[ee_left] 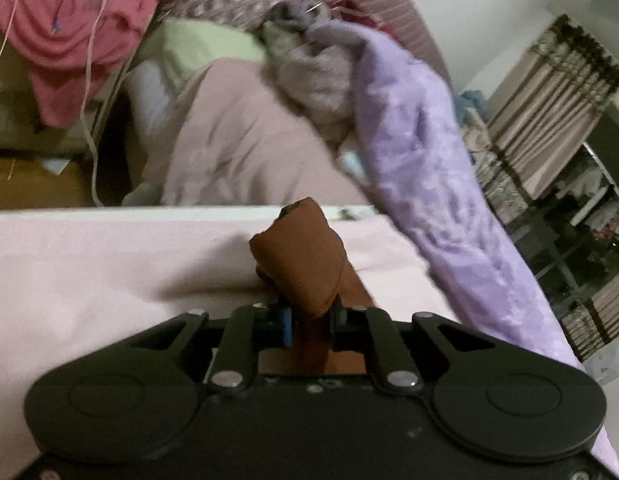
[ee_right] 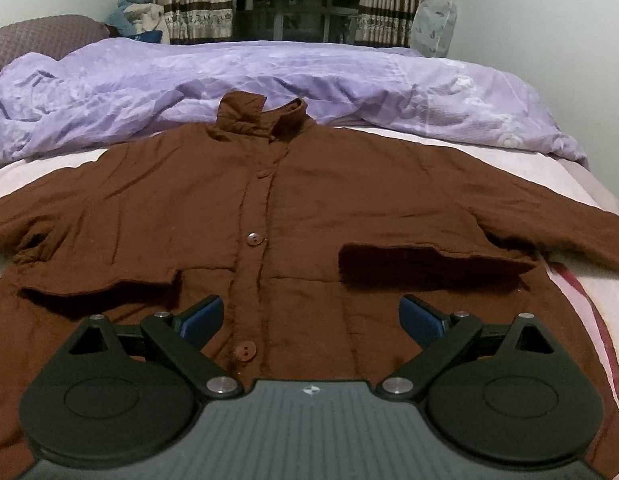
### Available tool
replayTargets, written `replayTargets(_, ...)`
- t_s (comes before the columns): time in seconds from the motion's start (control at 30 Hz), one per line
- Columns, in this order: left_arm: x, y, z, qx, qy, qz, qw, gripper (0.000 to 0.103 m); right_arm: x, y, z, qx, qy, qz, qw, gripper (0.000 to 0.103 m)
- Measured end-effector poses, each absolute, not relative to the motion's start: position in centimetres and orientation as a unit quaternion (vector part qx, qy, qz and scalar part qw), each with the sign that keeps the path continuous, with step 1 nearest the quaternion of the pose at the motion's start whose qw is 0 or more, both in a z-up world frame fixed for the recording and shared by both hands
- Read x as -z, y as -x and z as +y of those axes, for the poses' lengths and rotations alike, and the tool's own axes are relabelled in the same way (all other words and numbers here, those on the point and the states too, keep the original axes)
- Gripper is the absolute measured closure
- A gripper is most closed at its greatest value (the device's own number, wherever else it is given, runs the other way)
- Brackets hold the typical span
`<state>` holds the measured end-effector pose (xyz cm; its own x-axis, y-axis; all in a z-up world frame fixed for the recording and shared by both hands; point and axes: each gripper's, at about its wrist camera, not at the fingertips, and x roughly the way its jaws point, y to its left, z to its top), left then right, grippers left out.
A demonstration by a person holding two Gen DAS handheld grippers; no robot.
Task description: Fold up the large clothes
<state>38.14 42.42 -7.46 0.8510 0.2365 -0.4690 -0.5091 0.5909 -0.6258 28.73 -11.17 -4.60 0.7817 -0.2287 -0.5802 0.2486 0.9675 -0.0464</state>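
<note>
Left claw pinched on brown jacket sleeve — we see right claw wide open above jacket, empty.

Was home bedroom. Bed filled room; purple quilt rumpled along its far side, curtains behind that, pillows at bed's head, pink clothes heaped beside bed.

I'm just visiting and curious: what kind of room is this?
Most likely a home bedroom. A brown buttoned jacket lies spread on a bed with a pale pink sheet, a rumpled lilac quilt lies behind it, and striped beige curtains hang at a dark window.
</note>
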Motion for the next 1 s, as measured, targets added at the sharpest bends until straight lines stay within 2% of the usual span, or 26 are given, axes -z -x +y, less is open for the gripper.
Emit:
replayTargets(0.2,1.0,-38.4,36.4,-0.137,0.363,0.145,0.910,0.091,4.3,-27.8,-12.9,0.124,-0.037,0.302,0.945,0.000)
replayTargets(0.43,-5.9,-40.2,20.8,0.027,0.305,0.130,0.943,0.091,3.3,-25.6,-15.6,0.115,-0.063,0.283,0.950,0.000)
replayTargets(0.67,-6.2,-43.0,2.9,0.191,0.280,0.160,0.927,0.090,2.3,-23.3,-19.5,0.127,-0.079,0.266,0.952,0.000)
replayTargets(0.7,-5.6,-43.3,0.6,0.208,0.276,0.172,0.922,0.079,2.2,-23.0,-20.1,0.130,-0.083,0.264,0.952,0.000)
replayTargets(0.73,-4.8,-43.7,-1.6,0.220,0.269,0.189,0.918,0.064,2.3,-22.8,-20.5,0.130,-0.087,0.262,0.952,0.000)
replayTargets(0.77,-3.9,-44.2,-3.6,0.229,0.258,0.209,0.915,0.027,2.3,-22.7,-21.0,0.129,-0.094,0.261,0.952,0.000)
replayTargets(0.9,-1.3,-43.9,-6.0,0.236,0.205,0.233,0.921,0.029,2.5,-23.7,-22.9,0.083,-0.133,0.257,0.954,0.000)
replayTargets(0.97,-1.1,-43.3,-4.8,0.217,0.175,0.221,0.935,0.029,2.5,-25.3,-24.1,0.040,-0.170,0.258,0.950,0.005)
replayTargets(1.0,-1.1,-43.1,-4.1,0.203,0.158,0.215,0.942,0.030,2.6,-26.1,-24.8,0.022,-0.188,0.256,0.948,0.012)
